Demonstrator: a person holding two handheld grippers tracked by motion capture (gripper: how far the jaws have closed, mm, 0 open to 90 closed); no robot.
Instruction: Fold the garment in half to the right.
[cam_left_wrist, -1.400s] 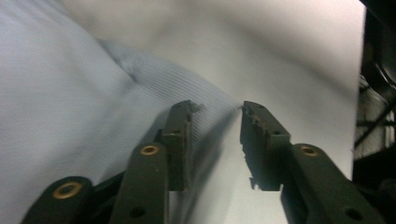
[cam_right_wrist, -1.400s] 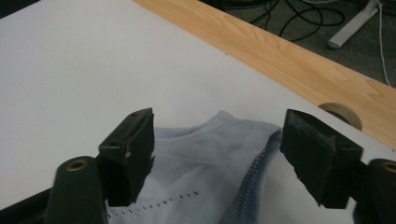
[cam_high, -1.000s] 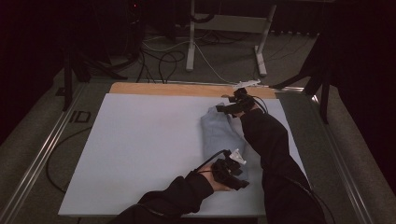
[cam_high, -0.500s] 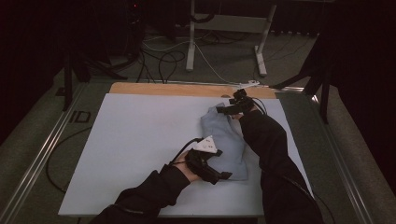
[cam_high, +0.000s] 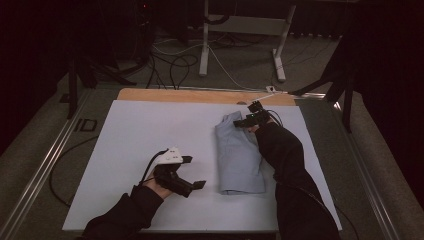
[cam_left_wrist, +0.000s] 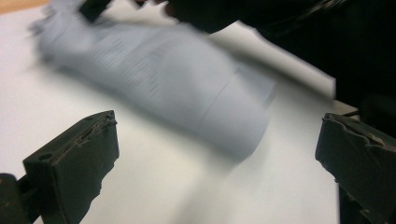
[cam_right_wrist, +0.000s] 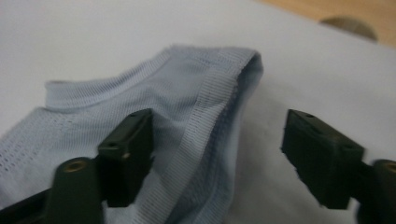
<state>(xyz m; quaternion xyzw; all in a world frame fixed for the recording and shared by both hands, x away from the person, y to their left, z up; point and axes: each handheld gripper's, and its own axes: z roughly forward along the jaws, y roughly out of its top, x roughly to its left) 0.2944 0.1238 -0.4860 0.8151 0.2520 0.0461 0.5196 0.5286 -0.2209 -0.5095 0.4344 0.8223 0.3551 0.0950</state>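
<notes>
A light blue mesh garment (cam_high: 239, 155) lies folded into a long strip on the white table cover (cam_high: 145, 130), right of the middle. My left gripper (cam_high: 195, 172) hovers open just left of the garment's near end, holding nothing. The left gripper view, blurred, has the garment (cam_left_wrist: 163, 79) ahead of the wide-apart jaws of the left gripper (cam_left_wrist: 219, 123). My right gripper (cam_high: 245, 116) is open at the garment's far end. In the right gripper view its (cam_right_wrist: 219, 123) left jaw lies over the ribbed edge of the garment (cam_right_wrist: 187, 107), while the right jaw stands over bare cover.
A wooden strip (cam_high: 200, 96) runs along the table's far edge. A metal rail (cam_high: 45, 165) borders the left side. Behind the table stand a white frame leg (cam_high: 204, 50) and loose cables (cam_high: 175, 65) on the floor. The person's dark right sleeve (cam_high: 285, 155) lies beside the garment.
My left gripper has drawn away to the left from the garment's near end, empty. The garment now lies flatter and narrower. The right gripper stays at the far end.
</notes>
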